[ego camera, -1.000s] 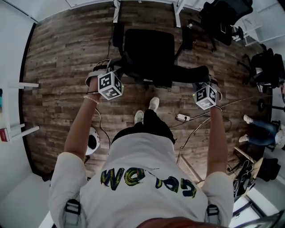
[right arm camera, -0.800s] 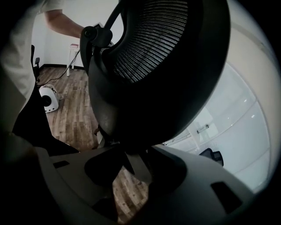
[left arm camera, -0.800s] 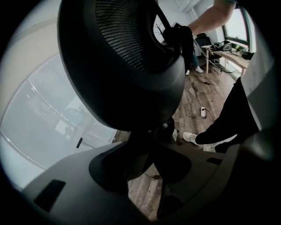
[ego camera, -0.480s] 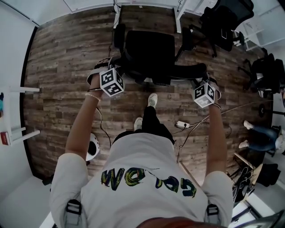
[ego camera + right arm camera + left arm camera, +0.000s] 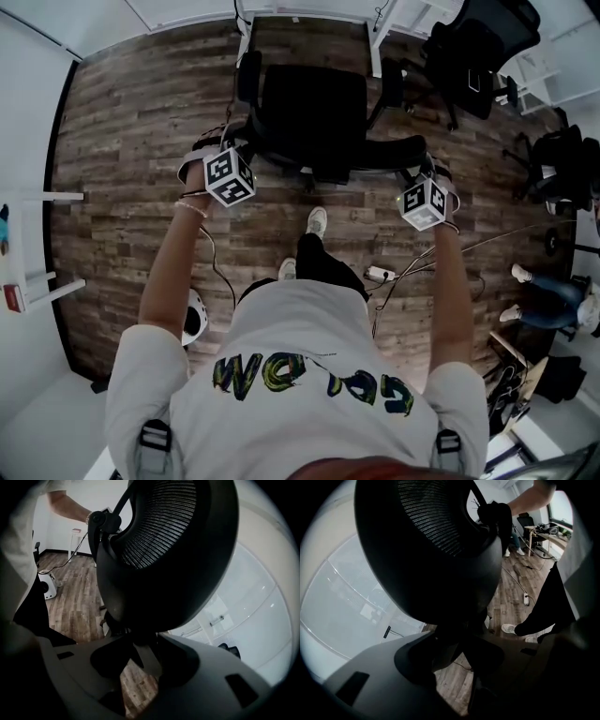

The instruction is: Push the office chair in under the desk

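- The office chair (image 5: pixel 314 103) sits higher in the head view than a second ago. It has rolled across the wood floor (image 5: pixel 131 141) towards the desk (image 5: pixel 245 22).
- Both grippers have travelled with it. The person's shoes (image 5: pixel 317 221) have stepped forward behind the backrest.
- I judge the push well under way but not finished. The seat front is near the line of the desk's white legs, yet most of the seat still shows out on the floor.
- The left gripper (image 5: pixel 242 139) is clamped on the left edge of the backrest. In its own view the dark rim runs down into the closed jaws.
- The right gripper (image 5: pixel 424 167) is likewise closed on the backrest's right edge, with the mesh back filling its view just above the jaws.
- The chair faces the desk, seat front towards the opening between the legs and backrest towards the person.
- The backrest's long axis runs left to right between the two grippers. Its right end lies slightly nearer the person, so the chair looks turned a little off square.
- Evening out the push on the right side would likely straighten it before the armrests (image 5: pixel 248 75) reach the legs.
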Demonstrator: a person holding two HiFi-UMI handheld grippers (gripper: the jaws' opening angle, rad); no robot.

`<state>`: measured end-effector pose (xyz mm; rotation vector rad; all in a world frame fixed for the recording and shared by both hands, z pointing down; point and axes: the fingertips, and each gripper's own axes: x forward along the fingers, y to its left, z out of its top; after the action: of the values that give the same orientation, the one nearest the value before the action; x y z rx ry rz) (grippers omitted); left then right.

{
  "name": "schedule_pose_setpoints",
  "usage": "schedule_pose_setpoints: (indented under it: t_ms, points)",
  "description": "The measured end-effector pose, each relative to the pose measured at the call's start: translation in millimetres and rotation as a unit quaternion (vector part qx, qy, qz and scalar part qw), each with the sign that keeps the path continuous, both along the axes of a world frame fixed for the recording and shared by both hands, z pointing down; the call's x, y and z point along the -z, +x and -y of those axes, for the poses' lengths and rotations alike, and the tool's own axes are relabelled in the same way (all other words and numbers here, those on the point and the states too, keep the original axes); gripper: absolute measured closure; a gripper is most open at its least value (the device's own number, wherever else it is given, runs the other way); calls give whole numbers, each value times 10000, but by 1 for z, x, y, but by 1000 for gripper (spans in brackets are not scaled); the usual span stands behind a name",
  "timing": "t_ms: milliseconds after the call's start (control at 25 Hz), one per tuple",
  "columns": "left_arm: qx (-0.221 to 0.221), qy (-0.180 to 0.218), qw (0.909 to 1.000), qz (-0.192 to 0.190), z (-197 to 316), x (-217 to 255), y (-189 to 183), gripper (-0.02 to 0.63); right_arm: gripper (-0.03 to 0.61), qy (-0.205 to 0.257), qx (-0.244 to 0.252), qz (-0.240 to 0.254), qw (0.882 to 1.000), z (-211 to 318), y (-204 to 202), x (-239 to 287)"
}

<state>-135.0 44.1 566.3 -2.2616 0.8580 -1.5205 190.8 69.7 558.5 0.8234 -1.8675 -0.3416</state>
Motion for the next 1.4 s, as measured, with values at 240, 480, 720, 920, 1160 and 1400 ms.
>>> schedule_pose_setpoints:
  t_ms: [240,480,720,920,1160,1400]
  points:
    - [132,-127,9998,75,35,-1,10,436,410,-22,133,63,9999,37,13,-6]
    - [310,-220,9992,142,76,-2,16,436,410,-49,198,156,9997,80,17,-2]
    - [431,-288,9984,240,114,-5,24,436,411,-46,267,169,9995,121,27,-4]
    - [528,-264,9980,241,146,-3,29,436,411,-18,367,168,9992,156,32,-4]
    - [580,-273,9975,297,178,-4,31,436,411,-26,378,139,9992,191,36,-3]
    - [572,-248,9977,262,207,-2,31,434,411,22,328,169,9993,222,35,-2]
